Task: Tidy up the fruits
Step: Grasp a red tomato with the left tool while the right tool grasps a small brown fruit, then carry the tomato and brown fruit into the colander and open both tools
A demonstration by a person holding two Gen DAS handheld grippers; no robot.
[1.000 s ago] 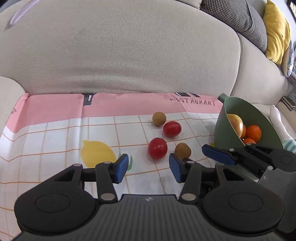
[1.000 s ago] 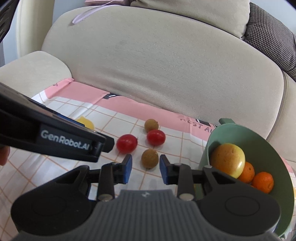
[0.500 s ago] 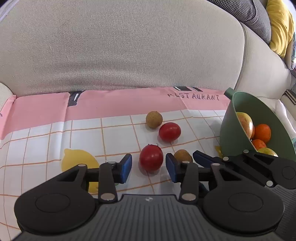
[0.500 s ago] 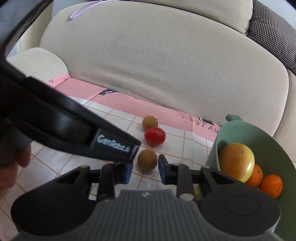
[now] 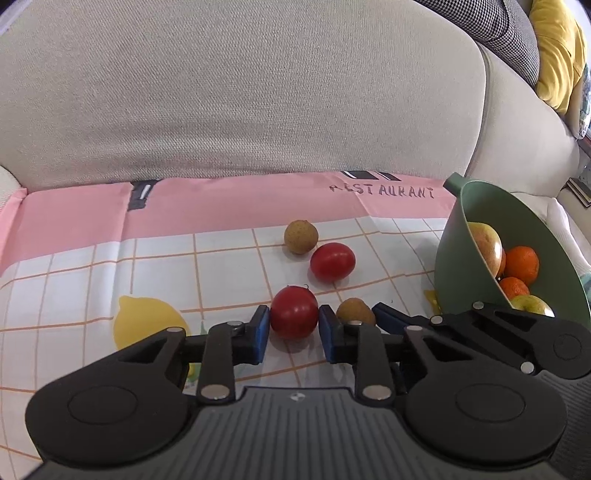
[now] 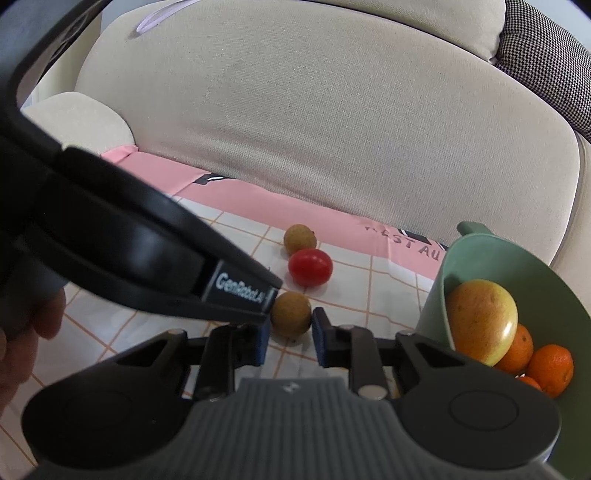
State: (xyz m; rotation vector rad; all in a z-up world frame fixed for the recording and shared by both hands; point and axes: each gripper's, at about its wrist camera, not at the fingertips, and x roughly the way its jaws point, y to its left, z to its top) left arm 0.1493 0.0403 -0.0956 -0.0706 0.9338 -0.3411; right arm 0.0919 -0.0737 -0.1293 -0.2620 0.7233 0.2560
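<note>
several oranges (image 6: 550, 363) and apples (image 6: 482, 325) fill green bowl (image 6: 524, 266).

A beige sofa back (image 5: 240, 92) filled most of both views, with a rounded beige armrest (image 6: 77, 118) at the left of the right wrist view. A printed cloth (image 5: 74, 266) lay spread over the seat: its far band was pink and bore the word "RESTAURANT" (image 5: 382, 190), and the nearer part was white with a thin orange grid and a yellow lemon print (image 5: 147, 325). A black-and-white checked cushion (image 5: 491, 33) rested on top of the sofa back at the upper right, and a yellow cushion (image 5: 557, 51) sat just beside it.
</note>
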